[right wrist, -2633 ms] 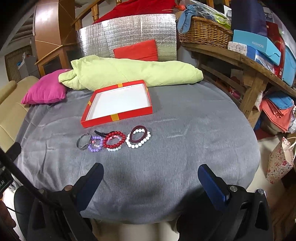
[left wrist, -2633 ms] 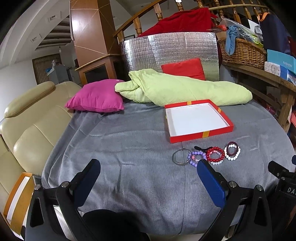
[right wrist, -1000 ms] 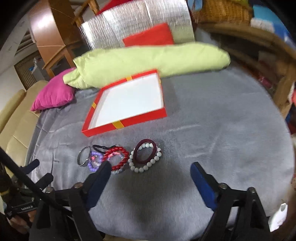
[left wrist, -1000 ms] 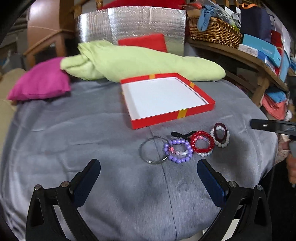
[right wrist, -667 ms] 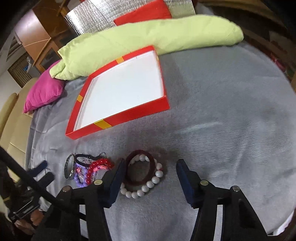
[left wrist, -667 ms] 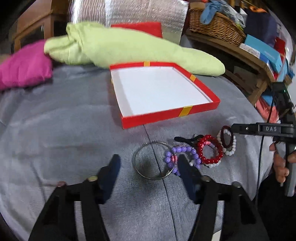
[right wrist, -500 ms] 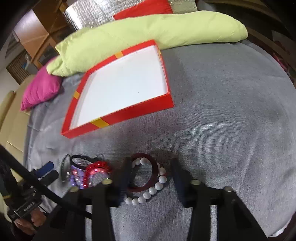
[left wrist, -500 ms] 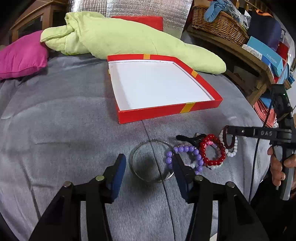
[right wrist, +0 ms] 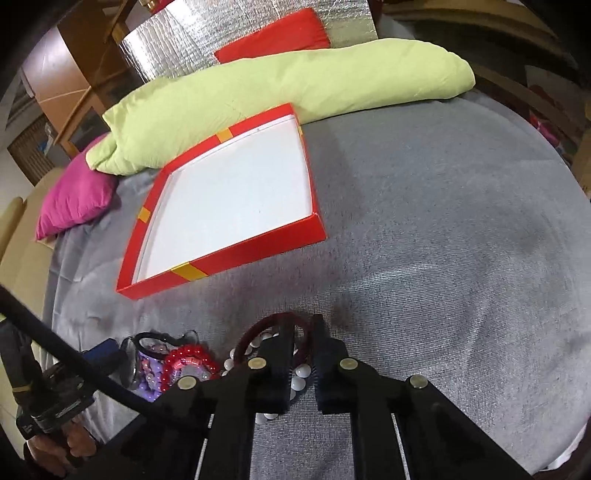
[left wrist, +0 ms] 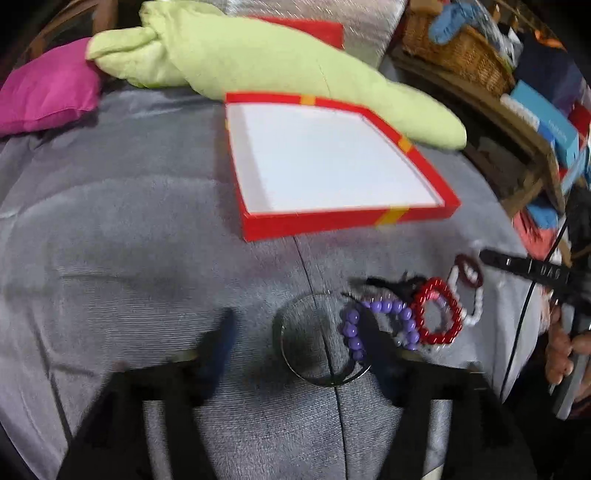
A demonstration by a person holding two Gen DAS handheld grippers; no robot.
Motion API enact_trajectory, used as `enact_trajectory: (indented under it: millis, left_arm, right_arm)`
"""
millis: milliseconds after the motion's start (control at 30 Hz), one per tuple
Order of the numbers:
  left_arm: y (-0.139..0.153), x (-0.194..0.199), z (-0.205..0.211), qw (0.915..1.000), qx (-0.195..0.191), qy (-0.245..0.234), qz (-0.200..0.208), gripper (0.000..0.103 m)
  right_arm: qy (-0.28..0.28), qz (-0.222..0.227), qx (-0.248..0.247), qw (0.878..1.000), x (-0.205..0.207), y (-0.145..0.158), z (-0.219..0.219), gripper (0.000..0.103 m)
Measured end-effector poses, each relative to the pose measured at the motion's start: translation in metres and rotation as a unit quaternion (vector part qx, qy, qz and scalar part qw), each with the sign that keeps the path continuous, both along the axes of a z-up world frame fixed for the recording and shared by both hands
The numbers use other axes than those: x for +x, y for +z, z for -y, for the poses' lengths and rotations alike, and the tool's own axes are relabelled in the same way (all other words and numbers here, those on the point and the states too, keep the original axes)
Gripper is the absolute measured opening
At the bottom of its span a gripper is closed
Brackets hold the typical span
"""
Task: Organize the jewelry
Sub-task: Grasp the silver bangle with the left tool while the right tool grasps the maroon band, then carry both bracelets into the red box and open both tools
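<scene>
right tongs pinch the dark red bangle at lower centre; left tongs opening around the metal ring

I am looking into a lived-in home, a cluttered living area. A grey fabric cover spreads over the work surface, with a rolled lime-green quilt, a magenta cushion and a red cushion behind it. A woven wicker basket sits on a wooden shelf stacked with boxes.
</scene>
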State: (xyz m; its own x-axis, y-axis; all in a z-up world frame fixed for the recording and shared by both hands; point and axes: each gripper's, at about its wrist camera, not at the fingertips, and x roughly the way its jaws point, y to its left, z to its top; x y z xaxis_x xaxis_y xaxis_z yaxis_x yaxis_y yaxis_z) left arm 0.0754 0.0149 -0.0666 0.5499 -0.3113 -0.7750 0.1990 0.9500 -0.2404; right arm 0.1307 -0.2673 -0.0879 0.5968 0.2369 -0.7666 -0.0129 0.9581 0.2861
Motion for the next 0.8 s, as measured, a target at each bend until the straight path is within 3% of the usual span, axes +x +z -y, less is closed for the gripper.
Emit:
enact_trajectory:
  millis: [133, 233, 267, 300, 367, 400, 467, 567, 600, 633, 700, 767, 800]
  left_arm:
    - [0.008, -0.008, -0.004, 0.9993, -0.036, -0.002, 0.011, 0.081]
    - [0.000, -0.006, 0.001, 0.9987, -0.042, -0.006, -0.028, 0.084]
    - [-0.004, -0.004, 0.003, 0.9980, -0.043, -0.012, -0.044, 0.084]
    - [-0.005, -0.003, 0.004, 0.9977, -0.041, -0.012, -0.053, 0.084]
    - [-0.006, -0.003, 0.007, 0.9981, -0.032, -0.012, -0.051, 0.084]
    - [-0.004, -0.004, 0.008, 0.9983, -0.032, -0.017, -0.046, 0.084]
    - [-0.005, -0.010, 0.009, 0.9985, -0.030, -0.027, -0.038, 0.084]
    - [-0.007, -0.013, 0.013, 0.9986, -0.015, -0.039, -0.033, 0.084]
    - [-0.008, -0.014, 0.014, 0.9985, -0.011, -0.042, -0.032, 0.084]
    - [-0.008, -0.015, 0.015, 0.9985, -0.006, -0.047, -0.029, 0.084]
    - [-0.009, -0.016, 0.017, 0.9982, 0.003, -0.054, -0.026, 0.084]
    - [-0.011, -0.015, 0.021, 0.9979, 0.013, -0.059, -0.021, 0.083]
    - [-0.012, -0.017, 0.022, 0.9975, 0.021, -0.065, -0.017, 0.077]
  right_arm:
    - [-0.005, 0.002, 0.017, 1.000, -0.002, 0.002, 0.008, 0.010]
    - [-0.008, -0.019, 0.047, 0.999, 0.000, -0.002, 0.014, 0.012]
    - [-0.010, -0.028, 0.051, 0.998, 0.000, -0.003, 0.015, 0.022]
    - [-0.013, -0.035, 0.054, 0.998, 0.001, -0.005, 0.017, 0.041]
    - [-0.023, -0.035, 0.061, 0.997, 0.001, -0.005, 0.019, 0.068]
    - [-0.027, -0.026, 0.063, 0.997, 0.000, -0.004, 0.019, 0.068]
    - [-0.026, -0.015, 0.055, 0.998, 0.002, -0.003, 0.019, 0.066]
    - [-0.023, -0.058, 0.050, 0.997, 0.012, -0.017, 0.016, 0.038]
    - [-0.025, -0.067, 0.042, 0.997, 0.014, -0.021, 0.015, 0.034]
    - [-0.027, -0.060, 0.038, 0.997, 0.013, -0.019, 0.015, 0.032]
    - [-0.021, -0.055, 0.055, 0.997, 0.014, -0.017, 0.015, 0.012]
    - [-0.017, -0.060, 0.051, 0.997, 0.014, -0.020, 0.013, 0.009]
    - [-0.014, -0.057, 0.043, 0.997, 0.013, -0.020, 0.011, 0.008]
